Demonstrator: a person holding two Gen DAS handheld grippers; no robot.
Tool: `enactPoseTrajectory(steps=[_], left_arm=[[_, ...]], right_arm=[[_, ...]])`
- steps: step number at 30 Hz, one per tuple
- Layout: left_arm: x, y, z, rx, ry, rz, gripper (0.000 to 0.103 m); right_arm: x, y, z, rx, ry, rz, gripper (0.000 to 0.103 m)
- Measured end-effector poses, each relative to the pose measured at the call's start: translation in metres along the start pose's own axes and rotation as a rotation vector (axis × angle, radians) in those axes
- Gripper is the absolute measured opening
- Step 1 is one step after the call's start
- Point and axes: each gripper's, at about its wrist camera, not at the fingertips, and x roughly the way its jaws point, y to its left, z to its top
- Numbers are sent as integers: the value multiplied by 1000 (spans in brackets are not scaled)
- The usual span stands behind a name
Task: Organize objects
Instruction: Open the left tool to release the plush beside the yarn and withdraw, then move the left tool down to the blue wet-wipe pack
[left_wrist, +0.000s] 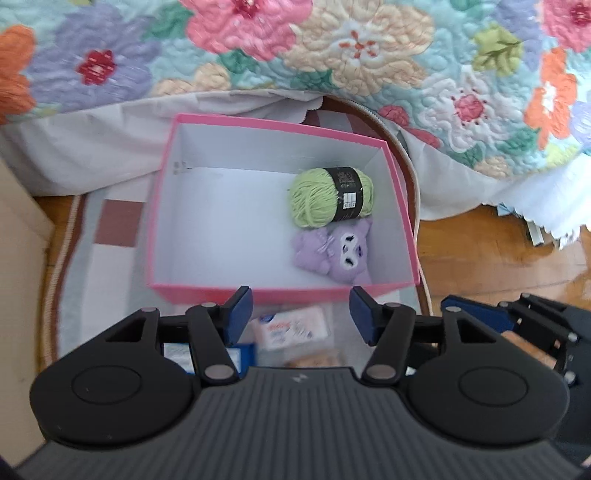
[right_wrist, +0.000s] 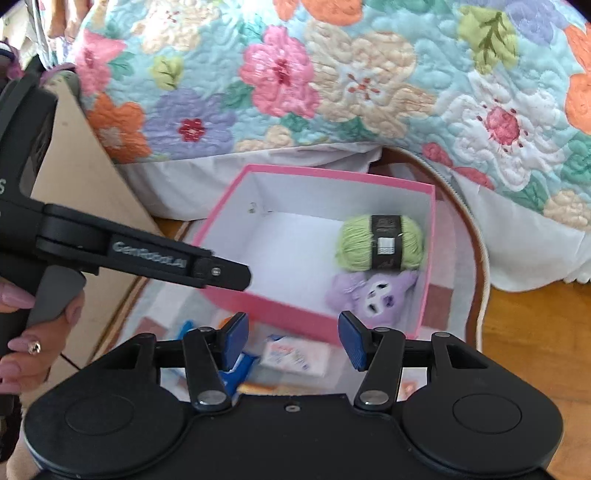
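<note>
A pink box (left_wrist: 280, 125) with a white inside stands on the rug against the bed. In its right half lie a green yarn ball (left_wrist: 317, 199) with a black band and a purple plush toy (left_wrist: 332, 251). My left gripper (left_wrist: 301, 306) hovers open above the box's near wall, with nothing between its blue pads. In the right wrist view the same box (right_wrist: 332, 171), yarn ball (right_wrist: 354, 243) and plush toy (right_wrist: 369, 295) show. My right gripper (right_wrist: 293, 332) is open and empty too. The left gripper (right_wrist: 221, 273) reaches in from the left, held by a hand (right_wrist: 33, 332).
A small tissue pack (left_wrist: 291, 326) and a blue packet (right_wrist: 236, 369) lie on the rug (left_wrist: 110, 258) in front of the box. A floral quilt (left_wrist: 332, 55) hangs over the bed behind. A cardboard panel (right_wrist: 85, 184) stands at left; wooden floor (left_wrist: 498, 258) at right.
</note>
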Motion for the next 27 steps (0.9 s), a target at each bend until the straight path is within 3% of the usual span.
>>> enactPoseTrajectory(steps=[9,15,20,27], left_arm=[[-80,31,-33,2,-79,42,61],[-107,40,-53,44,-95,72,64],[-105,43,-66,62,-80,71,68],[-68,55,-77,32,-22,53,69]], right_arm=[[-45,41,-11,-46,6,56,68],[-68,66,-20,-77,-11,83,76],[-72,85,-28,-137,4,102,81],[-46,101,-44,-219,61,128,83]])
